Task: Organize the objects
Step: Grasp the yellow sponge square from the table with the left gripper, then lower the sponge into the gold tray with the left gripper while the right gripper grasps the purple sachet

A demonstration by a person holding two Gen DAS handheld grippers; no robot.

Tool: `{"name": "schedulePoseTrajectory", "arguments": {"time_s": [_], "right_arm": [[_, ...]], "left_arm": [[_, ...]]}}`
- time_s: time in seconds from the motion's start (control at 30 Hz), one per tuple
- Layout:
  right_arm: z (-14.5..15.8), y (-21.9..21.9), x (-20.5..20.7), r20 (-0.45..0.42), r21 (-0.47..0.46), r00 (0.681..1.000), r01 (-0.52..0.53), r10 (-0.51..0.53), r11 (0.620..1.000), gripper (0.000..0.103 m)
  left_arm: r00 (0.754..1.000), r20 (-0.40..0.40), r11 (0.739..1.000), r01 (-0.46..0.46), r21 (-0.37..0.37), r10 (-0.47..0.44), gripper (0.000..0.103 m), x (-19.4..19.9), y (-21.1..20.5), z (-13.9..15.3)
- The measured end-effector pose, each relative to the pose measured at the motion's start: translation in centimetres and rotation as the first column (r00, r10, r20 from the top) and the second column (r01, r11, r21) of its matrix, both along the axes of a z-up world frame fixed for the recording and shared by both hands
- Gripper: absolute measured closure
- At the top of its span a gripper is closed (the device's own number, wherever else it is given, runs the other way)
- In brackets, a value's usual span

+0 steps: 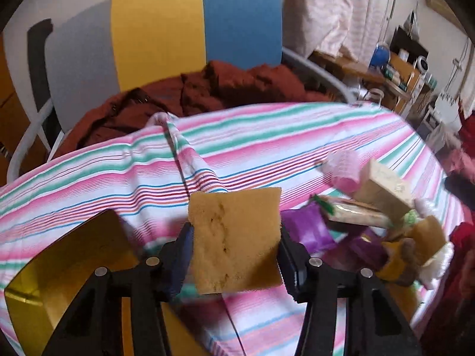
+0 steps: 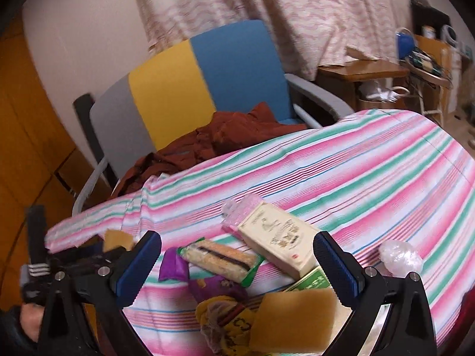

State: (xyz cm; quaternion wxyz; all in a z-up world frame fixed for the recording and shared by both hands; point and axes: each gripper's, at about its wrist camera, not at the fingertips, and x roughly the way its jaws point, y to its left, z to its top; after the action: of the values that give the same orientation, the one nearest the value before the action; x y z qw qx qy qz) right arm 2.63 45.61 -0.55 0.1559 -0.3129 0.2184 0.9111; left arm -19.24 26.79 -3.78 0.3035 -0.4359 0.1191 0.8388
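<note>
My left gripper [image 1: 234, 252] is shut on a tan sponge [image 1: 236, 240], held above the striped cloth; the same sponge [image 2: 117, 240] shows small at the left of the right wrist view. An open gold box [image 1: 68, 273] lies just left of it. My right gripper [image 2: 237, 264] stands open above a pile: a cream carton [image 2: 277, 241], a wrapped sandwich biscuit [image 2: 219, 259], purple wrappers [image 2: 175, 264], a second tan sponge [image 2: 292, 317] and a yellow packet [image 2: 219, 320]. The pile [image 1: 371, 216] sits right of the left gripper.
A pink, green and white striped cloth [image 2: 356, 178] covers the table. Behind it stands a grey, yellow and blue chair [image 1: 157, 35] with a rust-red garment [image 1: 184, 101] on its seat. A pink roller [image 1: 344, 169] and a bubble-wrap bundle [image 2: 400, 256] lie beside the pile. A hand [image 2: 26, 317] holds the left tool.
</note>
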Motion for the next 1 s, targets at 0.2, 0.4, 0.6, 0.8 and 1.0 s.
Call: {"name": "schedulePoseTrajectory", "arguments": {"time_s": [0.2,0.4,0.6,0.8,1.0], "right_arm": [[-0.8,-4.1,-1.6,0.041,0.033,0.976,-0.215,0.214,0.976,0.0],[-2.9,-8.6,-4.5,0.17,0.025,0.918,-0.367,0.358,0.93,0.022],[-6.5,-9.3,-9.6,0.318,-0.029,0.89,-0.335,0.327,0.942,0.036],[-9.6,-9.0,-14.1,0.428,-0.029,0.862,-0.288,0.272,0.957,0.038],[-10.1,-9.8,-14.8,0.459,0.011,0.851,-0.292,0.255,0.956,0.063]], "left_arm": [[0.997,-0.076,0.998,-0.028,0.064,0.033,0.049,4.6,-4.4,3.1],[0.992,-0.078,0.988,-0.093,0.12,0.103,0.049,7.6,-10.0,4.3],[0.982,-0.054,0.973,-0.172,0.157,0.182,0.049,9.4,-15.0,4.1],[0.968,-0.009,0.954,-0.245,0.171,0.25,0.049,10.3,-19.4,2.9],[0.95,0.012,0.934,-0.309,0.178,0.312,0.049,11.1,-22.6,1.9]]}}
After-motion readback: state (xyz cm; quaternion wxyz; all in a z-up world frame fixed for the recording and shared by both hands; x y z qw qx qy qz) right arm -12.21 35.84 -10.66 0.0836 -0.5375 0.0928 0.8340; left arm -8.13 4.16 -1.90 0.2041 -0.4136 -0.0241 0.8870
